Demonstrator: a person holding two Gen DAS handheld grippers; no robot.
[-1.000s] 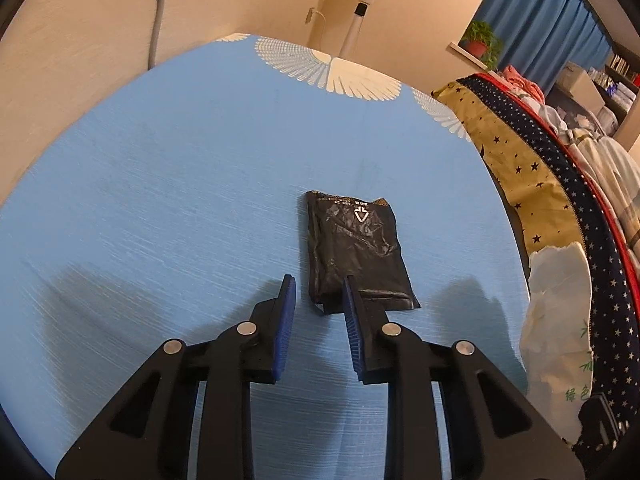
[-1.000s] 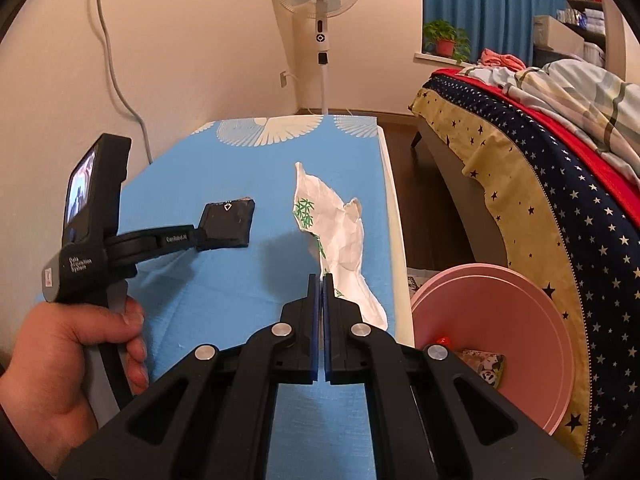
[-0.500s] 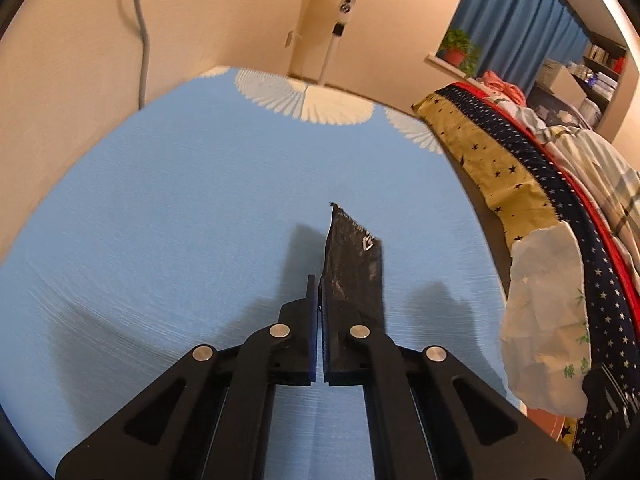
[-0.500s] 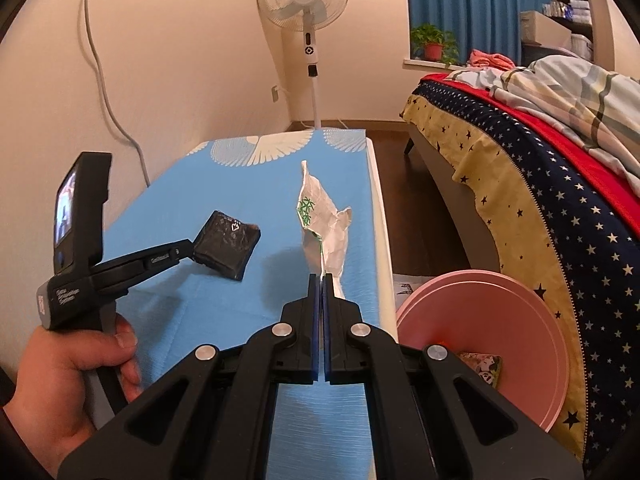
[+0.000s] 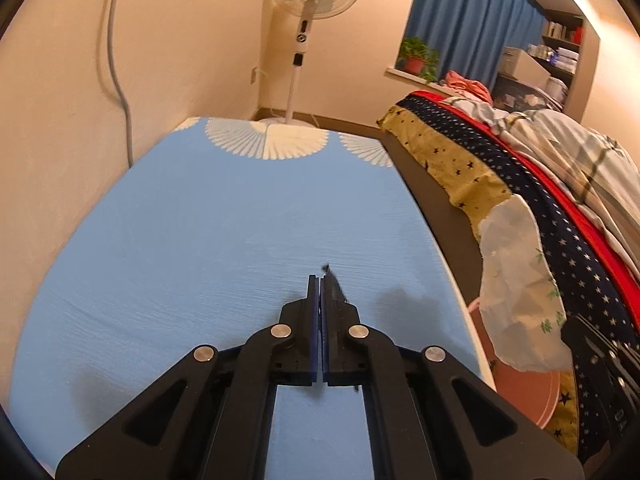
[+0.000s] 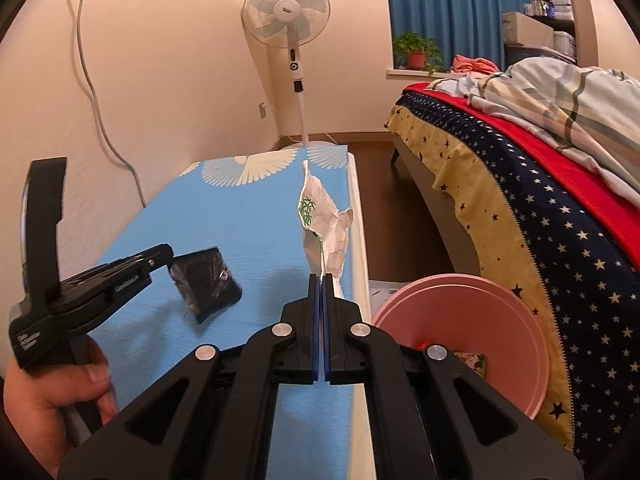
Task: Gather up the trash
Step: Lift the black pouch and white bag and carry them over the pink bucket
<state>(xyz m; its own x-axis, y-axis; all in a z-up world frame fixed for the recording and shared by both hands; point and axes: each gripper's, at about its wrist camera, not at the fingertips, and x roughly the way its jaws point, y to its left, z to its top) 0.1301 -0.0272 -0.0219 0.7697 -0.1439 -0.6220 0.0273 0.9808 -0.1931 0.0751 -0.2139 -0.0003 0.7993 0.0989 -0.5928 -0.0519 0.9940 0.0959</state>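
The left gripper (image 6: 170,258) is clamped on a black packet (image 6: 208,284), which hangs from its tips clear of the blue table (image 6: 248,232). In the left wrist view the same gripper (image 5: 321,280) shows its jaws pressed together, with only a thin black edge of the packet (image 5: 334,284) poking out beside the right finger; most of the packet is hidden there. A hand (image 6: 52,396) wraps the gripper's handle at the lower left of the right wrist view.

The right gripper (image 6: 321,278) is closed on a crumpled white wrapper (image 6: 324,224) printed with green leaves, which stands up from the tips above the table's right edge. In the left wrist view that wrapper (image 5: 516,292) hangs at the right, in front of the bed (image 5: 500,168).

A pink bin (image 6: 460,332) sits on the floor between table and bed, just right of the right gripper. Something small lies inside it, probably another wrapper, though it is too blurred to tell. A fan (image 6: 288,12) stands past the table's far end.
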